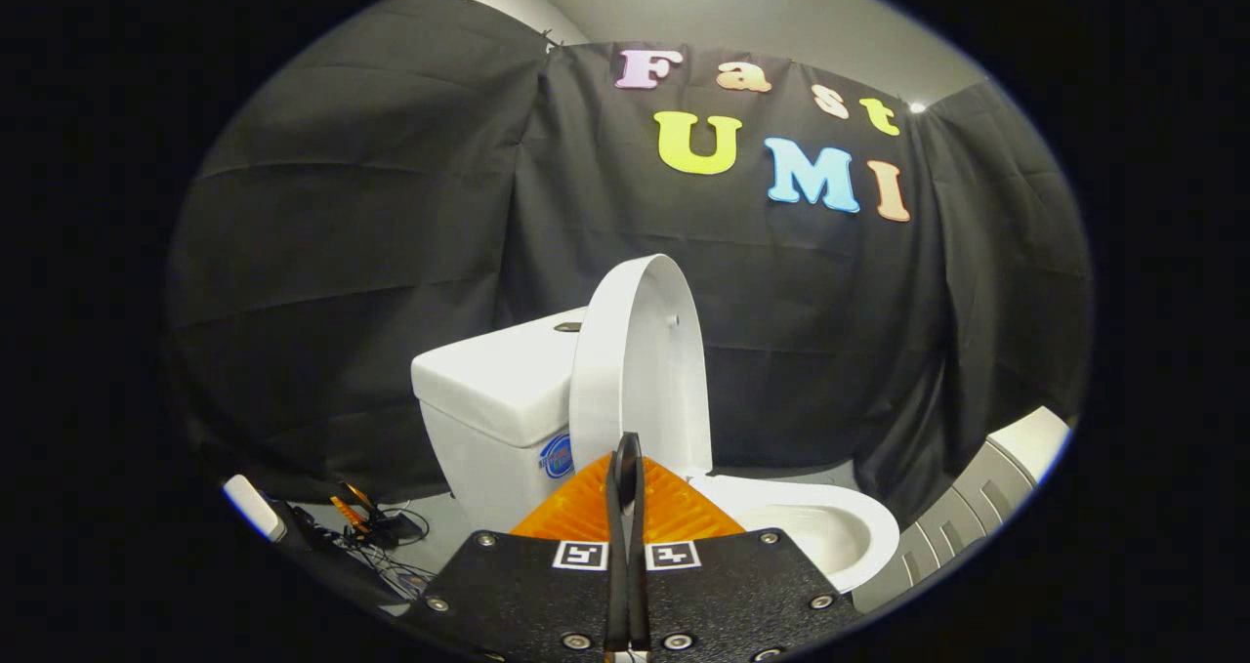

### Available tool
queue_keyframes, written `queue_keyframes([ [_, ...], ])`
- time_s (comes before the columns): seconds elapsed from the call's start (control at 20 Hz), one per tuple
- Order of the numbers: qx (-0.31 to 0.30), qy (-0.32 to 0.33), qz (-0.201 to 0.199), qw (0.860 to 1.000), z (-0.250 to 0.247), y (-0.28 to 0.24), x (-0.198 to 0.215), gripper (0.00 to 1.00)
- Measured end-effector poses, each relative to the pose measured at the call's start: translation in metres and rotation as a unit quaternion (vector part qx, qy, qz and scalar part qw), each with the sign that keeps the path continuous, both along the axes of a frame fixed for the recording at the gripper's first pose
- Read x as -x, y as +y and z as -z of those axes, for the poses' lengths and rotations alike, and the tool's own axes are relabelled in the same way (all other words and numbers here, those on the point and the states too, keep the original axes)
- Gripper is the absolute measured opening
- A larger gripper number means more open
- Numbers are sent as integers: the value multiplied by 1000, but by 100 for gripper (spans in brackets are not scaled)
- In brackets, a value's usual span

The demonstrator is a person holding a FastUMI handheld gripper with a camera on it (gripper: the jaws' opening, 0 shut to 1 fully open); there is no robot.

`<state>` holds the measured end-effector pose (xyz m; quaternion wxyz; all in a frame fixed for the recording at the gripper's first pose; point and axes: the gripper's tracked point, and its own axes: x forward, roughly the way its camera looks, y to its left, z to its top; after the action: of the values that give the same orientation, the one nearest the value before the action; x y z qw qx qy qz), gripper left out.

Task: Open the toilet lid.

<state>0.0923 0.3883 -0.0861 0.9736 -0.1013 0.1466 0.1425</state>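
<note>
Lid is already standing upright, leaning back against the toilet tank, with the bowl open in front of it. Gripper fingers are pressed together, holding nothing, just short of the lid.

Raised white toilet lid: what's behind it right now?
Behind the raised white oval lid stands the white ceramic tank; the lid hides the tank's near side. The shut gripper holds nothing.

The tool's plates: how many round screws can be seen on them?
7: four on the left plate, three on the right plate, beside the shut tool before the raised toilet lid. More may be hidden.
</note>
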Motion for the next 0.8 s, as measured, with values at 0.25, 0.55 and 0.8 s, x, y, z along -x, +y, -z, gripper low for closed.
queue_keyframes([
  [0.25, -2, 1, -7, 1000, 0, 3, -4, 0],
  [0.55, -27, 6, -44, 999, -3, 0, 1, 25],
  [0.8, -40, -27, -27, 998, -28, -24, 2, 93],
])
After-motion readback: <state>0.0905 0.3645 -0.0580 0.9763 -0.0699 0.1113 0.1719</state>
